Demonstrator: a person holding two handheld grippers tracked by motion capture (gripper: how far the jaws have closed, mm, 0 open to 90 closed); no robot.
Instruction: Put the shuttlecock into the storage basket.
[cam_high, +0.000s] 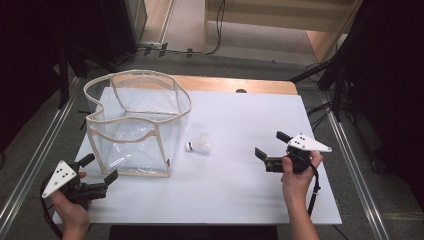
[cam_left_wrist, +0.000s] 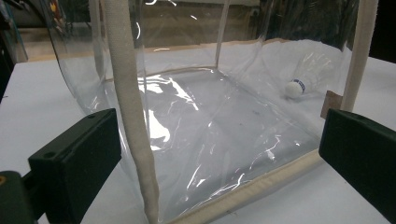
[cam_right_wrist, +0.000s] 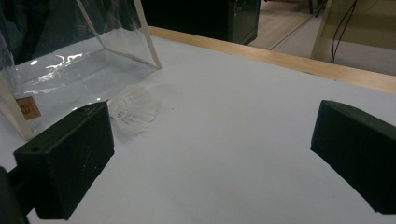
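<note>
The small white plastic shuttlecock (cam_high: 199, 146) lies on its side on the white table top (cam_high: 240, 185), just beside the near right corner of the clear plastic bag with cream fabric trim (cam_high: 135, 125) and outside it, apart from its wall as far as the high view lets me judge. Its long axis runs roughly across the table, the rounded white cork with a dark band pointing toward the bag and the translucent skirt flaring away toward the right gripper (cam_high: 267, 149). That gripper is held low over the table to the shuttlecock's right, its jaws spread wide with nothing between them and aimed leftward, so the skirt end faces it; in the right gripper view the shuttlecock (cam_right_wrist: 133, 109) sits ahead and left of centre, partly behind the left jaw. The left gripper (cam_high: 100, 170) hovers at the bag's near left corner, jaws likewise wide and empty, looking through the clear wall at the shuttlecock (cam_left_wrist: 306, 77) on the far side. With the bag standing between the left gripper and the shuttlecock, the right gripper looks better placed to pick it up, probably closing across the skirt.
</note>
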